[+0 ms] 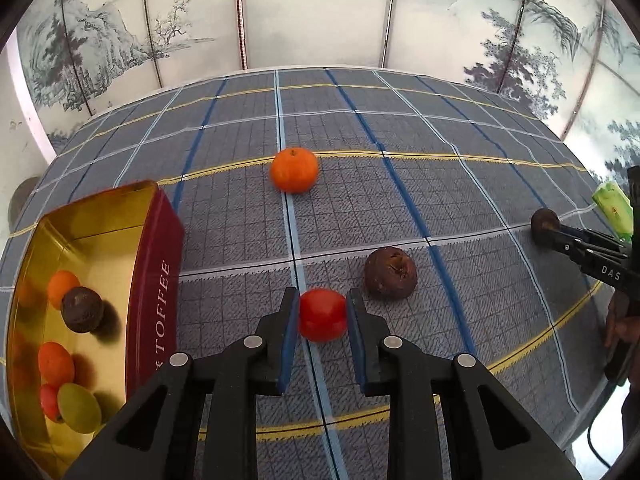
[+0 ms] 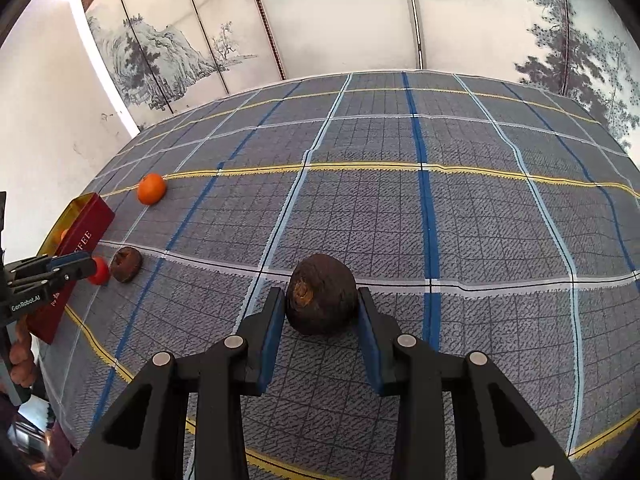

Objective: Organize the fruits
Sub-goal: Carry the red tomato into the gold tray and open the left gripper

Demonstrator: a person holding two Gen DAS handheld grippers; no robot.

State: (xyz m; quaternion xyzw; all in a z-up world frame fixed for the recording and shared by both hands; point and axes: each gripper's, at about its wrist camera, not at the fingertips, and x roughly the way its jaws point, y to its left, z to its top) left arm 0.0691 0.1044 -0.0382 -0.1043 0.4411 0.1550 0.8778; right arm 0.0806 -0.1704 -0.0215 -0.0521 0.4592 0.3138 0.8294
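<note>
My left gripper (image 1: 322, 312) is shut on a small red fruit (image 1: 322, 315), low over the plaid cloth. My right gripper (image 2: 321, 308) is shut on a dark brown round fruit (image 2: 321, 299). Another wrinkled brown fruit (image 1: 390, 273) lies just right of the left gripper; it also shows in the right wrist view (image 2: 125, 263). An orange tangerine (image 1: 294, 169) sits farther back on the cloth. A red and gold toffee tin (image 1: 154, 276) stands at the left and holds several fruits, among them a brown one (image 1: 82, 308) and a green one (image 1: 79, 408).
The table is covered by a grey-blue plaid cloth (image 1: 400, 140). A painted folding screen (image 1: 320, 8) stands behind the far edge. The right gripper's body (image 1: 588, 248) reaches in from the right edge of the left wrist view.
</note>
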